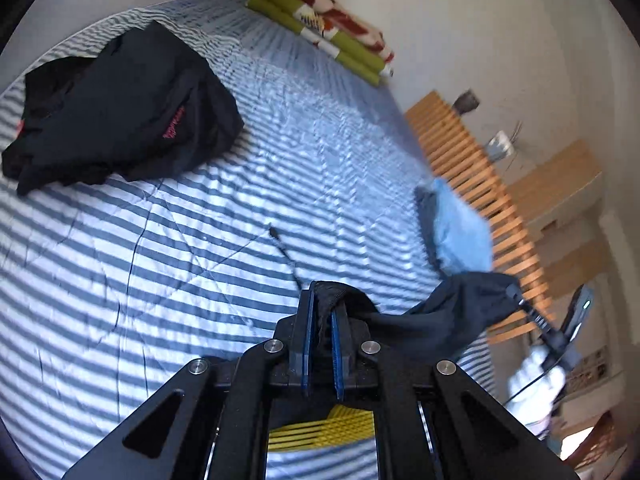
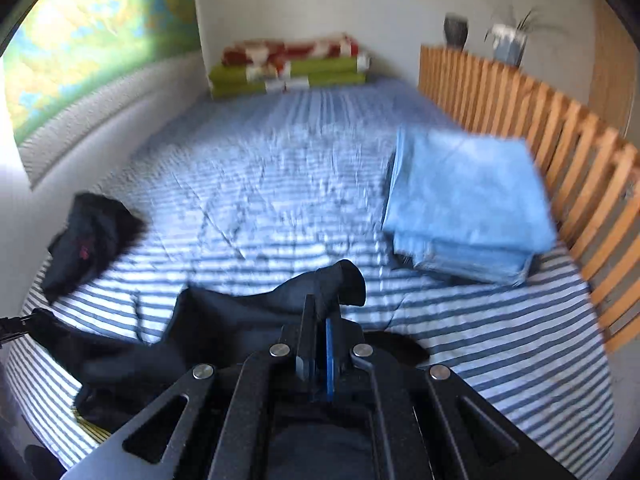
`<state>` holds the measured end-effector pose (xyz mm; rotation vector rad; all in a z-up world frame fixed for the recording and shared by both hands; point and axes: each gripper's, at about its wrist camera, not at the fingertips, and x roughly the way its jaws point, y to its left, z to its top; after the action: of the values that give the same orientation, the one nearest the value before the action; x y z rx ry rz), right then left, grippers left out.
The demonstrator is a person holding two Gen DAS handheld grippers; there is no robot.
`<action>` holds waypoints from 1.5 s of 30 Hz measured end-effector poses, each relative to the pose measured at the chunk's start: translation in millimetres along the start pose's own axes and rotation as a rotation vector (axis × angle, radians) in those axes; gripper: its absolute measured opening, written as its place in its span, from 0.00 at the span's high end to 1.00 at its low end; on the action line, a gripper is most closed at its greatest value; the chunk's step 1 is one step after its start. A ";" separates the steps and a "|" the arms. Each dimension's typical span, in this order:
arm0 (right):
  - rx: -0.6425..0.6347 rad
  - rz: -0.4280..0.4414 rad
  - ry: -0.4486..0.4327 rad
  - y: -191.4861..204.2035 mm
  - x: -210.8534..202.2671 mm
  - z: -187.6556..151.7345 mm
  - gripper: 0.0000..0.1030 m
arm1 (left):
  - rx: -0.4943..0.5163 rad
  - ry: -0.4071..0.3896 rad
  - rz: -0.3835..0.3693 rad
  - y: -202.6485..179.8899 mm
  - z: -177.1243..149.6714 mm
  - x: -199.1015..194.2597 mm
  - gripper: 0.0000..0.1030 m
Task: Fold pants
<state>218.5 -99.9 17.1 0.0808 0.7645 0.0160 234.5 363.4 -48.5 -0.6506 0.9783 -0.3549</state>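
The dark navy pants point(image 1: 432, 320) hang stretched between both grippers above the striped bed point(image 1: 200, 240). In the left wrist view my left gripper point(image 1: 323, 300) is shut on a bunched edge of the fabric, and a thin drawstring point(image 1: 285, 254) pokes out beyond it. To the right, the pants run to my right gripper point(image 1: 515, 291), held by a white-gloved hand point(image 1: 536, 376). In the right wrist view my right gripper point(image 2: 320, 312) is shut on a fold of the pants point(image 2: 224, 320), which sag away to the left and lower left.
A crumpled black garment point(image 1: 120, 108) point(image 2: 88, 240) lies on the left of the bed. A folded light blue stack point(image 2: 468, 204) point(image 1: 460, 228) sits by the wooden slatted rail point(image 2: 560, 148). Folded green and red blankets point(image 2: 288, 68) lie against the far wall.
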 end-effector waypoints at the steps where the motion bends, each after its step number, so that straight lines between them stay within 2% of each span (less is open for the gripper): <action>1: 0.009 0.009 -0.036 -1.5 -18.8 3.9 0.97 | -0.009 -0.025 -0.016 -0.1 1.2 -16.3 0.93; 4: 0.043 0.025 -0.148 -6.5 -64.1 15.8 0.97 | 0.012 -0.107 -0.016 -10.4 7.3 -59.5 0.93; 6: 0.035 0.025 -0.195 -7.2 -82.9 25.5 0.97 | 0.055 -0.123 0.030 -18.9 14.1 -70.1 0.92; 7: 0.036 -0.004 -0.216 -6.1 -85.8 30.3 0.97 | 0.046 -0.123 0.044 -19.3 19.9 -69.5 0.92; 9: 0.040 -0.068 -0.223 -5.3 -81.4 37.2 0.97 | 0.038 -0.096 0.047 -20.9 38.1 -54.2 0.92; 10: 0.052 -0.092 -0.209 -7.5 -71.8 41.8 0.97 | 0.048 -0.087 0.081 -24.6 47.4 -42.7 0.92; 12: 0.072 -0.127 -0.178 -11.5 -48.3 50.1 0.97 | 0.107 -0.075 0.215 -36.3 71.9 -1.0 0.89; 13: 0.064 -0.174 -0.171 -11.3 -31.9 54.0 0.97 | 0.127 -0.074 0.266 -39.9 80.8 20.6 0.89; 14: 0.051 -0.220 -0.161 -11.9 -19.9 56.2 0.97 | 0.153 -0.068 0.318 -43.4 88.3 43.6 0.85; 15: 0.035 -0.266 -0.132 -12.4 1.5 59.7 0.97 | 0.189 -0.051 0.387 -46.5 94.6 68.6 0.69; 16: 0.031 -0.302 -0.108 -14.7 17.3 60.8 0.97 | 0.232 -0.026 0.463 -48.7 99.5 93.9 0.58; 17: 0.030 -0.347 -0.079 -18.0 37.1 61.7 0.97 | 0.241 -0.009 0.497 -48.1 101.6 110.3 0.42; 18: 0.025 -0.364 -0.051 -21.0 52.2 61.6 0.97 | 0.239 0.010 0.510 -47.0 102.7 136.9 0.41; 20: 0.043 -0.343 0.037 -34.7 80.0 56.9 0.97 | 0.244 0.050 0.515 -44.5 101.2 159.2 0.41; 23: 0.074 -0.279 0.121 -47.3 100.7 46.3 0.94 | 0.258 0.057 0.516 -37.7 90.7 165.5 0.38; 24: 0.059 -0.295 0.125 -48.4 103.7 42.4 0.92 | 0.269 0.055 0.520 -35.6 87.7 163.8 0.30; 27: 0.002 -0.365 0.133 -48.6 112.3 32.6 0.91 | 0.266 0.043 0.536 -21.8 87.6 153.3 0.23; 29: 0.010 -0.379 0.153 -52.6 120.2 30.1 0.91 | 0.193 0.064 0.473 -3.4 93.5 144.5 0.22; 32: 0.016 -0.382 0.168 -56.3 128.6 28.7 0.90 | 0.119 0.091 0.423 15.4 89.7 140.2 0.16; 34: 0.027 -0.334 0.203 -59.7 131.8 26.0 0.74 | 0.137 0.128 0.401 18.7 78.0 141.3 0.16; 35: 0.036 -0.310 0.213 -63.5 131.0 22.9 0.68 | 0.163 0.157 0.392 18.7 67.0 139.3 0.16; 36: 0.038 -0.292 0.221 -65.4 127.1 19.8 0.57 | 0.186 0.171 0.396 18.1 58.3 136.2 0.15; 37: 0.037 -0.279 0.220 -68.4 120.5 16.8 0.53 | 0.210 0.183 0.403 17.1 48.4 131.3 0.14; 39: 0.047 -0.246 0.213 -77.7 102.3 7.8 0.49 | 0.243 0.204 0.389 15.3 24.8 116.0 0.11; 42: 0.072 -0.149 0.258 -91.5 74.0 -19.2 0.47 | 0.272 0.215 0.371 12.5 -11.7 88.1 0.07; 45: 0.085 -0.108 0.299 -98.9 46.5 -61.5 0.47 | 0.250 0.222 0.345 16.5 -45.2 63.9 0.07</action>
<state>208.0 -192.3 -67.0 0.1193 1.0680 -0.1095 229.3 324.9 -118.5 -0.2105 1.2121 -0.2399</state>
